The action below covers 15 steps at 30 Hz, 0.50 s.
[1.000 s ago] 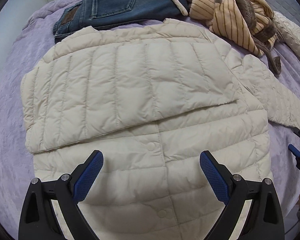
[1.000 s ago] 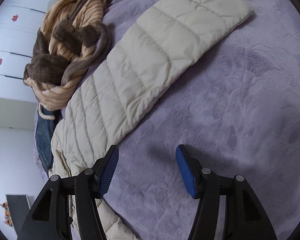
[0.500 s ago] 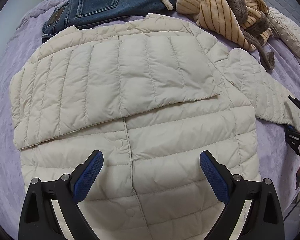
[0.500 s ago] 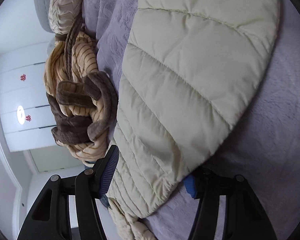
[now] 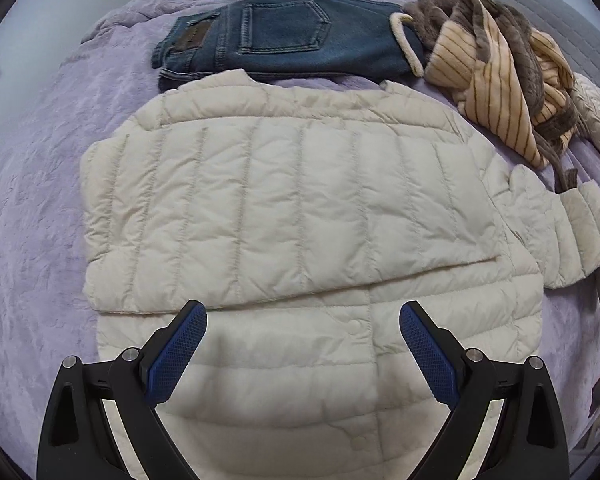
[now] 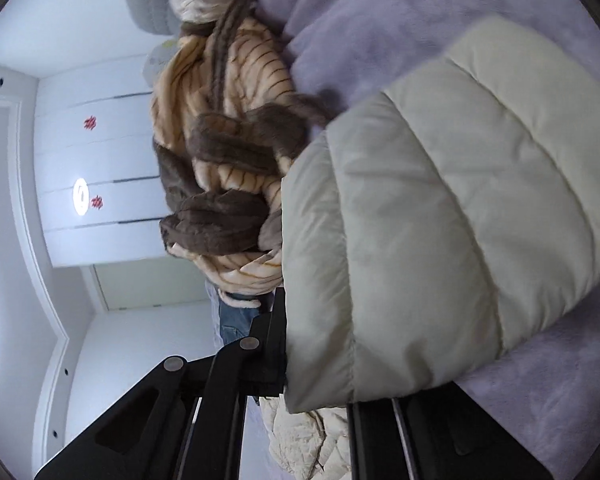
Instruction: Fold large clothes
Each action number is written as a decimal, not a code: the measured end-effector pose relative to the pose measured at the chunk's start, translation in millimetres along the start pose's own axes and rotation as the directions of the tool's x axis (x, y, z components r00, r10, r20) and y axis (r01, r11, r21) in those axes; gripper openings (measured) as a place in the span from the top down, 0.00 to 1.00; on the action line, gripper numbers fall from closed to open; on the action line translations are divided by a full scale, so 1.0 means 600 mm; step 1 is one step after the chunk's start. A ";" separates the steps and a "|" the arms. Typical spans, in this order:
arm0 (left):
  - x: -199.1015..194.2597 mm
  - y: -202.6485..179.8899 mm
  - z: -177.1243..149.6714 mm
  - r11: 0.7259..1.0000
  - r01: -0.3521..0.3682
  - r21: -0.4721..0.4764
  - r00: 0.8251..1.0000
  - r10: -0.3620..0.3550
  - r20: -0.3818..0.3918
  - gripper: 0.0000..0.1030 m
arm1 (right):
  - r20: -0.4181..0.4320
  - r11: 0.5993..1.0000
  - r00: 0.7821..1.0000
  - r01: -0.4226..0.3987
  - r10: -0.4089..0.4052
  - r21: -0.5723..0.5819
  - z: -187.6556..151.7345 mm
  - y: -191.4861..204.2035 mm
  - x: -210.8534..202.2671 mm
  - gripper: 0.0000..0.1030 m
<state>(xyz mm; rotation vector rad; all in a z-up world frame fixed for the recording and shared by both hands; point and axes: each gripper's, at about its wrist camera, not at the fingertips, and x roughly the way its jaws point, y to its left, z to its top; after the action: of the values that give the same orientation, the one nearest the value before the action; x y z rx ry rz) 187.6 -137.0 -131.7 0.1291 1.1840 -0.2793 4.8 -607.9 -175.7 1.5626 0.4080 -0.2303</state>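
Note:
A cream quilted puffer jacket (image 5: 300, 208) lies flat on the purple bedspread (image 5: 40, 208), one sleeve folded across its chest. My left gripper (image 5: 303, 354) hovers open and empty above the jacket's lower front. The jacket's other sleeve (image 5: 580, 232) is raised at the right edge of the left wrist view. In the right wrist view that sleeve (image 6: 440, 220) fills the frame, and my right gripper (image 6: 320, 360) is shut on its cuff end; the fingertips are hidden by the fabric.
Folded blue jeans (image 5: 284, 36) lie beyond the jacket's collar. A brown and tan striped robe (image 5: 496, 72) is heaped at the far right, also in the right wrist view (image 6: 228, 152). A cream quilted pillow (image 5: 596, 120) lies further right. White wardrobe doors (image 6: 100, 160) stand behind.
My right gripper moved onto the outstretched sleeve, shut on its cuff and lifted it off the bed. My left gripper pulled back slightly, staying open above the jacket.

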 end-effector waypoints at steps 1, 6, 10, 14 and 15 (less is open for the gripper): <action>-0.002 0.015 0.004 1.000 -0.005 -0.017 1.000 0.005 0.007 0.05 | -0.013 0.999 1.000 -0.003 0.002 -0.043 -0.010 0.026 0.012 0.92; -0.014 0.089 0.014 0.994 -0.027 -0.107 0.999 0.031 0.039 0.05 | -0.105 0.961 0.994 -0.021 -0.008 -0.276 -0.092 0.150 0.089 0.92; -0.020 0.140 0.014 0.986 -0.034 -0.164 0.998 0.044 0.055 0.05 | -0.168 0.872 0.983 -0.020 -0.072 -0.489 -0.179 0.239 0.166 0.92; -0.024 0.177 0.008 0.977 -0.042 -0.210 0.997 0.056 0.061 0.05 | -0.203 0.716 0.958 0.004 -0.203 -0.698 -0.290 0.290 0.246 0.92; -0.025 0.186 0.007 0.974 -0.043 -0.221 0.996 0.058 0.061 0.05 | -0.193 0.662 0.949 0.021 -0.249 -0.750 -0.320 0.297 0.267 0.92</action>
<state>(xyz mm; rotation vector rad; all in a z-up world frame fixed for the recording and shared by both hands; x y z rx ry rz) 217.6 -28.7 -121.7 -0.0432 1.1349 -0.1061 200.8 -398.2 -67.1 0.7368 0.7419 0.0582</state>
